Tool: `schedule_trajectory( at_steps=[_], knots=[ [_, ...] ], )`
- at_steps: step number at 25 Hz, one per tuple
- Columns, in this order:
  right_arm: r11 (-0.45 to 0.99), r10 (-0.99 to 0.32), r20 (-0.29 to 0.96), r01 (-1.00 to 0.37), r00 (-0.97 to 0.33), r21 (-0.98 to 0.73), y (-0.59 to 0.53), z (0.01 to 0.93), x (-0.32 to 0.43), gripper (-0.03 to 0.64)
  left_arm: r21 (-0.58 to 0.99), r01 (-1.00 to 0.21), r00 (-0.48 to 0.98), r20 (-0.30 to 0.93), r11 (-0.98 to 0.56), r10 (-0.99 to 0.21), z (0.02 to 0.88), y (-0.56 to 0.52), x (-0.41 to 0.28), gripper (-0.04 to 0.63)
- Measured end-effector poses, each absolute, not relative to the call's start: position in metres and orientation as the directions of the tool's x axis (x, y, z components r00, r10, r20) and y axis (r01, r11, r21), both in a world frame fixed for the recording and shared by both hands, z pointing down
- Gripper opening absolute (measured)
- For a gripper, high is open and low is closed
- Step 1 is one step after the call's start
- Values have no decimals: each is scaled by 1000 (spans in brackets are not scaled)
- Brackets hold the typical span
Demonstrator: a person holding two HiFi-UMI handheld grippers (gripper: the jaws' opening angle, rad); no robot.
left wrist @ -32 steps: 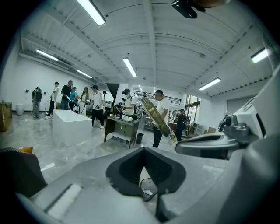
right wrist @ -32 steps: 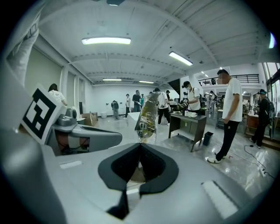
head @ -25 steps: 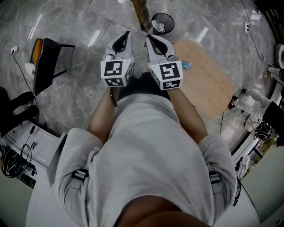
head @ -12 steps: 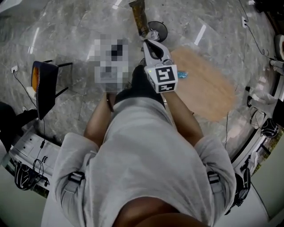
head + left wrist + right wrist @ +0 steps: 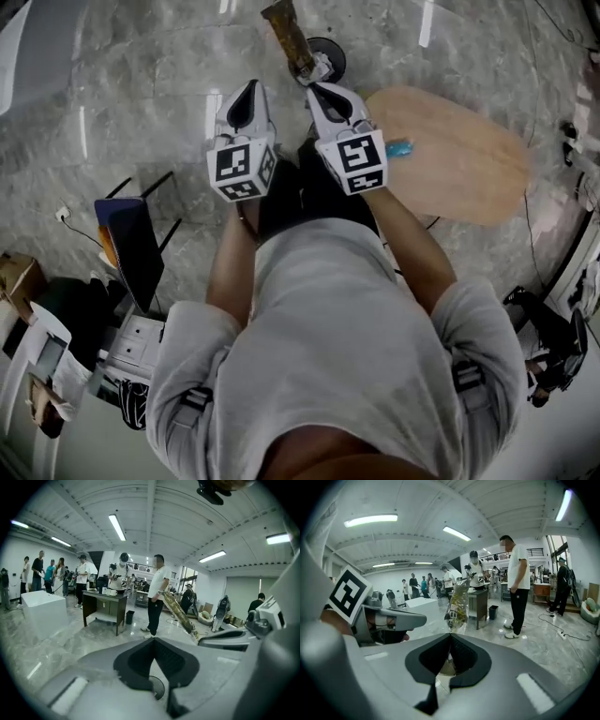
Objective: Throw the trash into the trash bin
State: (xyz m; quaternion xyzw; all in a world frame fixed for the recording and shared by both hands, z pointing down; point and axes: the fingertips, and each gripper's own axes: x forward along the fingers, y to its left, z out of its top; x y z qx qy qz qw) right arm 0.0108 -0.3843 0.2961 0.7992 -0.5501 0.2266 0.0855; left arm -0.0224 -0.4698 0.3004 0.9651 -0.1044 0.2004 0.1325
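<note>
Trash: a long gold-brown snack wrapper (image 5: 289, 36), held out ahead of us, clear of the floor.
Right fingers: the right gripper (image 5: 316, 86) is clamped on one end of the wrapper. The rest sticks out past the tips unsupported.
Left fingers: the left gripper (image 5: 251, 86) has its tips pressed together on nothing and rides just beside the right one.
Trash bin: a small black mesh trash bin (image 5: 338, 52) stands on the marble floor ahead of us. In the head view the wrapper crosses its rim, but we cannot tell how high above it.
Risk, miss: the mouth is small and the wrapper is light and long. If we let go from height or off-centre, we expect it to flutter onto the floor.
Risk, slip: we hold only one end, so a quick swing could pull the film out early.
Risk, snag: the free end could catch the rim and hang outside, or nudge the light bin over.
Risk, cling: thin film may stick to a pad when we open.
Nearby: the round wooden desk (image 5: 469, 164) carries a small blue thing (image 5: 398, 147), and we cannot tell what it is.
</note>
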Motion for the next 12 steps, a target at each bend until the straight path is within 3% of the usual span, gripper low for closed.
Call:
schedule_trajectory(
  at_steps=[12],
  knots=[
    [-528, -752, 559, -826, 348, -196, -370, 427, 82, 9, 251, -144, 858, 514, -957, 6, 421, -469, 56, 18]
  ],
)
